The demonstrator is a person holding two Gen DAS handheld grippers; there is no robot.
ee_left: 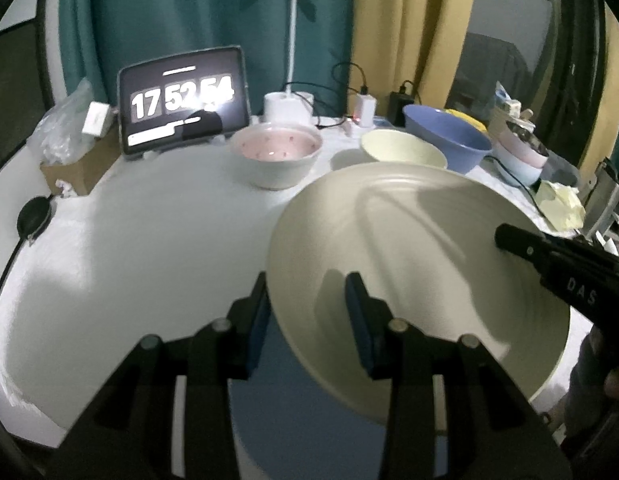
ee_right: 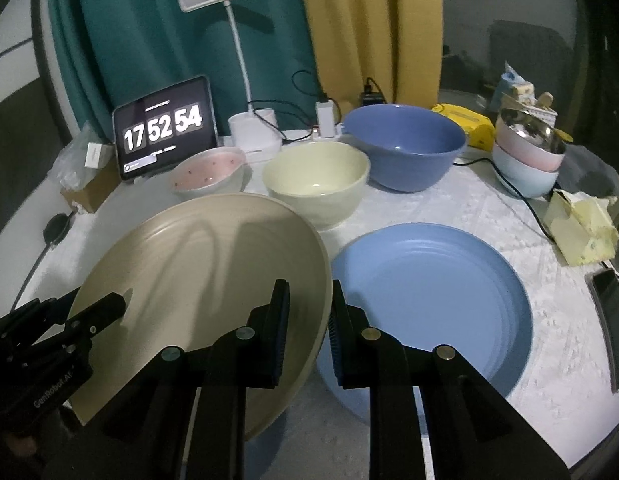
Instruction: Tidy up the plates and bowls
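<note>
A: The left tool (ee_left: 307, 312) is pinching the left rim of the round cream ridged plate (ee_right: 197, 280), jaws narrowed onto it; the right tool (ee_right: 309, 316) is clamping the opposite rim, the plate raised and tilting between them.

B: Just right of the right tool, the round blue plate (ee_right: 437, 292) is lying on the white table (ee_right: 549, 360). If either thin rim grip slips, the cream plate may be dropping onto it.
</note>
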